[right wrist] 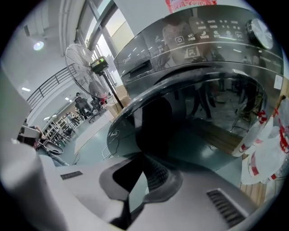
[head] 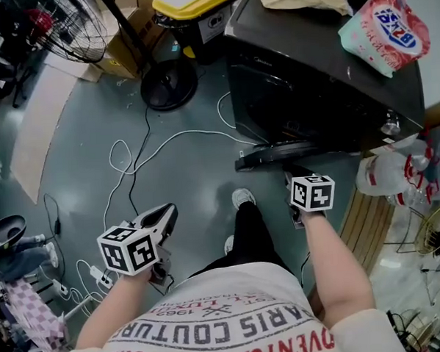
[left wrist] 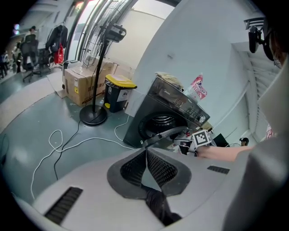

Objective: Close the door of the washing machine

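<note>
R gripper (right wrist: pixel 143 157), jaws pinched empty, at door (head: pixel 277 152); push flat twd 12 o'clock till latched. L gripper (left wrist: pixel 145 151) pinched, idle.

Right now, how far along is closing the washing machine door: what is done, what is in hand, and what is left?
Done: nothing yet; the door stands swung out from the washing machine, drum opening exposed. In hand: the right gripper, jaws together and empty, sits close to the door's glass. The left gripper, also shut, hangs aside. Left: push the door fully shut.
</note>
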Tool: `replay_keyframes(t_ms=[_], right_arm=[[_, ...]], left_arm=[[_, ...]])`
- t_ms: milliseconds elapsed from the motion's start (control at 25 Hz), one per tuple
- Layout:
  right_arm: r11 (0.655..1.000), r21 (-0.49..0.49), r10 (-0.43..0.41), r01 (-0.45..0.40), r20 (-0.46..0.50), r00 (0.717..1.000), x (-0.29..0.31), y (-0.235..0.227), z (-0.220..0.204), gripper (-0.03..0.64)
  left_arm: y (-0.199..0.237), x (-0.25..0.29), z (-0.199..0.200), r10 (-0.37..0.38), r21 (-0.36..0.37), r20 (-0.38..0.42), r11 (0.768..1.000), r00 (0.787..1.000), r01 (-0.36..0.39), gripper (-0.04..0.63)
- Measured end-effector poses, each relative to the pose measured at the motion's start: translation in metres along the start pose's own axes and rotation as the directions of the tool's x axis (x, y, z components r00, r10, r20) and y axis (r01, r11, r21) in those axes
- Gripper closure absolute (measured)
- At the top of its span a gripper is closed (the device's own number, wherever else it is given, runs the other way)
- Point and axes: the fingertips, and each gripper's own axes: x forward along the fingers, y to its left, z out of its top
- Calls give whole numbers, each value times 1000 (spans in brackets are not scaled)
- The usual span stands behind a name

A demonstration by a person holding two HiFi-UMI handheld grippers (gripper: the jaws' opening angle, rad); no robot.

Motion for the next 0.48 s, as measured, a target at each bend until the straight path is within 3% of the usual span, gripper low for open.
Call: replay_keyframes(t_ms=[480], right_arm=[[1000,26,-6,6,8,1000,34,-24,55,595]], left_arm=[[0,30,59,30,-74,39,997,999,-27,563]])
